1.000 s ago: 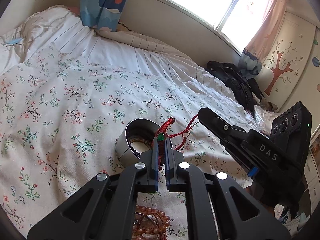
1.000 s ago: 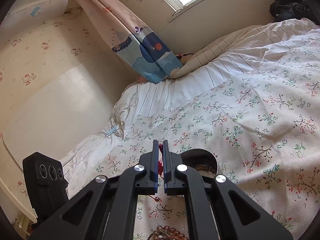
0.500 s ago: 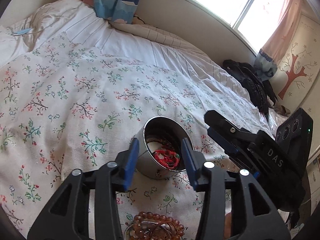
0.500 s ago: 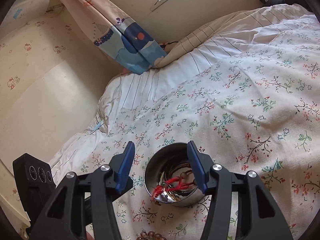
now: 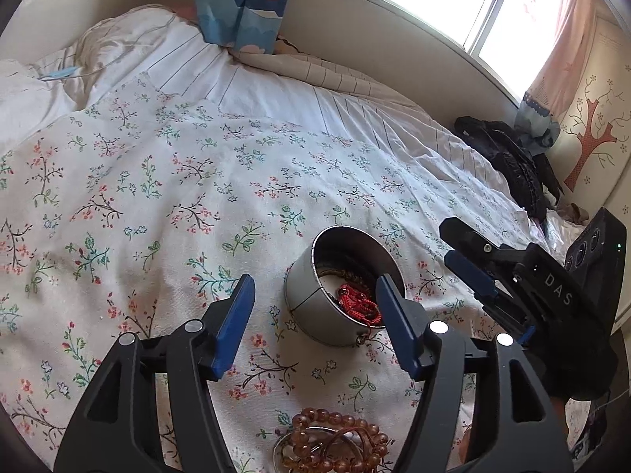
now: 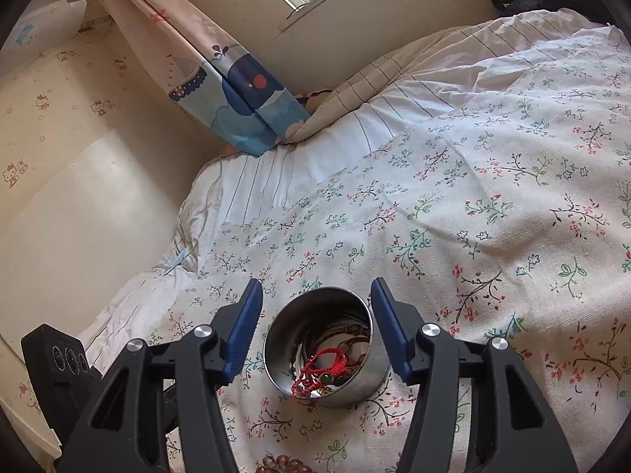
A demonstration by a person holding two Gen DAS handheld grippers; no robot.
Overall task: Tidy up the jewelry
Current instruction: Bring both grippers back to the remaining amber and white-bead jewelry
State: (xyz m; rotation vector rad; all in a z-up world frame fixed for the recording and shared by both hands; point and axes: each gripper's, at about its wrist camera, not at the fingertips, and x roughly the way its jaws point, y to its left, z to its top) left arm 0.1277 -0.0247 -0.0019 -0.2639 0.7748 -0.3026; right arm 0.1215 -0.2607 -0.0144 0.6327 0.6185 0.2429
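Note:
A round silver tin [image 5: 311, 295] stands on the floral bedspread, also in the right wrist view [image 6: 276, 354]. A red cord bracelet [image 5: 357, 303] lies inside it over other beaded pieces; it shows in the right wrist view [image 6: 323, 366] hanging partly over the near rim. My left gripper [image 5: 313, 317] is open and empty, just short of the tin. My right gripper [image 6: 315, 323] is open and empty, its fingers on either side of the tin; it also shows at the right of the left wrist view [image 5: 469, 260]. A brown bead bracelet [image 5: 335, 441] lies near the bottom edge.
The floral bedspread [image 5: 157, 205] covers the bed. A blue patterned curtain [image 5: 244, 4] hangs at the head of the bed by the window. Dark clothing [image 5: 508, 157] lies at the far right edge. A cream wall panel [image 6: 79, 216] borders the bed's left.
Both grippers were shut on the red cord bracelet above the tin. They have opened wide, and the bracelet has dropped into the tin. Both grippers have drawn back a little.

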